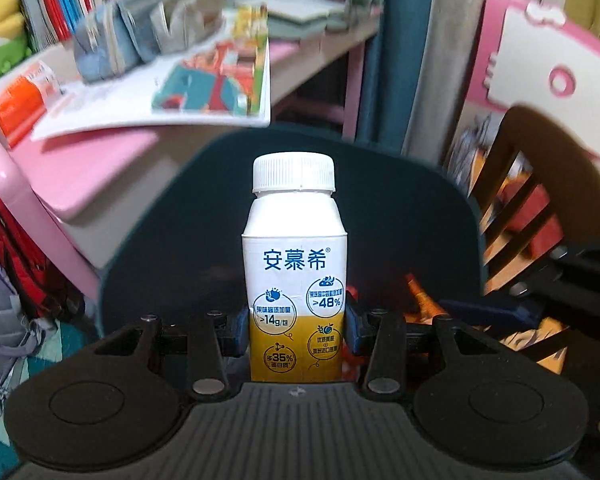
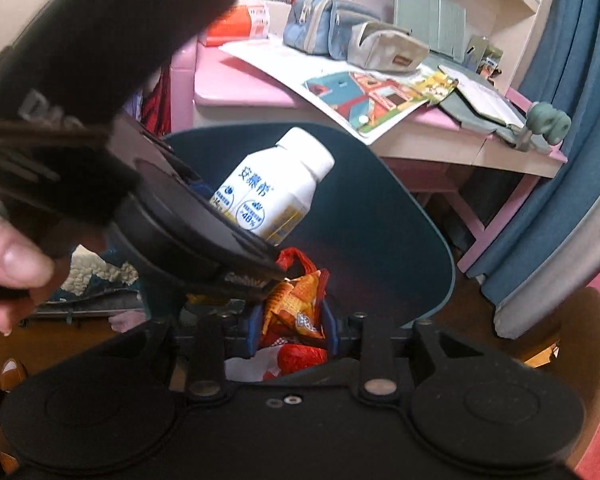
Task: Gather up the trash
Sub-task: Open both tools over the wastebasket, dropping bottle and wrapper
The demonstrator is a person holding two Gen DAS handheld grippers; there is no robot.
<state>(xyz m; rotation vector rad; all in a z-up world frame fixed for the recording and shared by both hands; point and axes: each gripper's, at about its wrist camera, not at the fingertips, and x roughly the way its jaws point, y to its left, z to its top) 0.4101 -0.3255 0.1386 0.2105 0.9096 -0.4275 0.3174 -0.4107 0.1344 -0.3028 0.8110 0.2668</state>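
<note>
My left gripper (image 1: 296, 334) is shut on a white and yellow yogurt bottle (image 1: 295, 272) with a white cap, held upright over the open dark teal trash bin (image 1: 420, 216). The same bottle (image 2: 274, 196) shows in the right wrist view, tilted over the bin (image 2: 380, 240), with the left gripper's body in front of it. My right gripper (image 2: 292, 330) is shut on an orange and red snack wrapper (image 2: 294, 312) over the bin's near side. The wrapper also shows past the bottle in the left wrist view (image 1: 420, 304).
A pink desk (image 2: 236, 84) stands behind the bin with pencil cases (image 2: 328, 28), a picture book (image 2: 364, 96), an orange tissue pack (image 2: 240, 20) and papers. Blue curtains (image 2: 560, 152) hang to the right. A wooden chair (image 1: 520, 208) and a backpack (image 1: 4, 320) flank the bin.
</note>
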